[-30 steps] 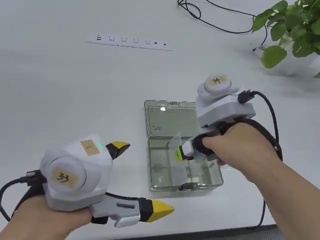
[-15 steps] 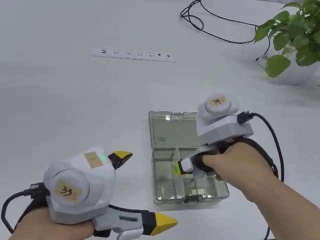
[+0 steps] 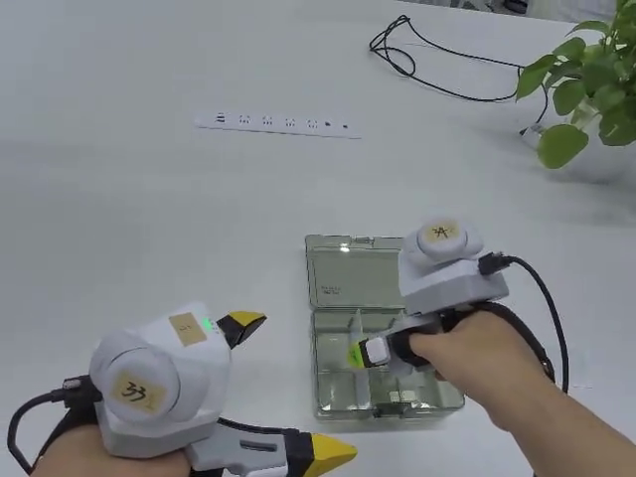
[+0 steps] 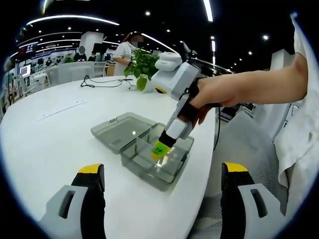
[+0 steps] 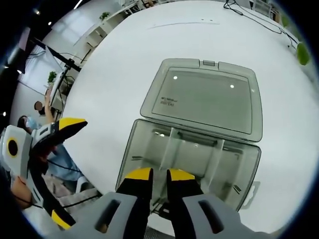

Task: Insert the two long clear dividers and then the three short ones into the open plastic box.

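Box (image 3: 353, 273) open, lower centre of head view; right gripper (image 3: 356, 355) pinched narrow on clear divider (image 5: 168, 142) inside; left gripper (image 3: 288, 388) gaping wide, lower left.

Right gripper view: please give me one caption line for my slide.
Right claw closed on a clear divider, seating it in the open plastic box, lid flat beyond.

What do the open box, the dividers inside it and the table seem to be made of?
The box: smoky translucent hard plastic, glossy; lights glint on its lid.
The dividers: thin clear plastic, visible mostly by their edges.
The table: smooth matte white top, perhaps laminate; the look leaves that open.
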A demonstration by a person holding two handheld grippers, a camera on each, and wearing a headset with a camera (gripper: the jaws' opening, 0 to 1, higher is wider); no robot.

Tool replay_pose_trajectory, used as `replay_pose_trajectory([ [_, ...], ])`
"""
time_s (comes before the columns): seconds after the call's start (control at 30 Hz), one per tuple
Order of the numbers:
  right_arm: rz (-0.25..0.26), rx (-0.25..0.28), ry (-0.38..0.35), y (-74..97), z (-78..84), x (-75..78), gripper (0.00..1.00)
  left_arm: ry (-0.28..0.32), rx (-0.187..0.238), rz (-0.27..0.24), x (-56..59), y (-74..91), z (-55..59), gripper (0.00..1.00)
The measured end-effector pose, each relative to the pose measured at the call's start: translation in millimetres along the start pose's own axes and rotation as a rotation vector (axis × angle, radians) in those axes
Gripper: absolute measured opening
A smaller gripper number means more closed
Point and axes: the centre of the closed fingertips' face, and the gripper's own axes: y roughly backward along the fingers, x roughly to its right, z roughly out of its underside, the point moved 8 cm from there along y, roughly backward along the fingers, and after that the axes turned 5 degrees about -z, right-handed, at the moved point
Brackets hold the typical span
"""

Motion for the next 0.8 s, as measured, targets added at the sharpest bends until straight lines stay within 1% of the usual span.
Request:
replay_pose_trajectory([
  [0.07, -0.028, 0.018, -0.022, 0.7, 0.7, -0.7, 0.16, 0.001, 0.003, -0.004, 0.5, 0.9, -0.5, 1.0],
  [0.13, -0.042, 0.032, -0.03, 2.8, 1.5, -0.6, 0.18, 0.001, 0.0, -0.012, 0.8, 1.9, -0.8, 1.0],
  [0.3, -0.088, 0.079, -0.036, 12.4, 0.1, -3.1, 0.21, 0.009, 0.003, -0.028, 2.9, 4.5, -3.0, 0.99],
  [0.47, -0.141, 0.147, -0.053, 31.7, -5.6, -3.8, 0.24, 0.013, 0.009, -0.051, 5.3, 8.8, -7.0, 0.99],
  [0.5, -0.167, 0.173, -0.054, 36.4, -7.8, -5.3, 0.25, 0.015, 0.013, -0.059, 5.8, 10.2, -7.7, 0.99],
  [0.53, -0.18, 0.18, -0.059, 39.5, -7.8, -6.2, 0.25, 0.017, 0.014, -0.064, 6.1, 11.0, -8.1, 0.99],
  [0.57, -0.194, 0.181, -0.058, 43.6, -7.0, -6.9, 0.25, 0.017, 0.014, -0.068, 7.3, 12.3, -8.9, 0.99],
  [0.7, -0.245, 0.23, -0.046, 57.2, -7.1, -10.1, 0.29, 0.009, 0.015, -0.087, 11.8, 17.0, -11.5, 1.0],
  [0.73, -0.265, 0.255, -0.032, 62.6, -8.2, -11.5, 0.29, 0.01, 0.014, -0.092, 12.3, 17.9, -12.0, 1.0],
  [0.8, -0.267, 0.265, -0.023, 71.0, -7.4, -10.0, 0.33, 0.011, 0.013, -0.105, 13.2, 19.9, -12.9, 0.99],
])
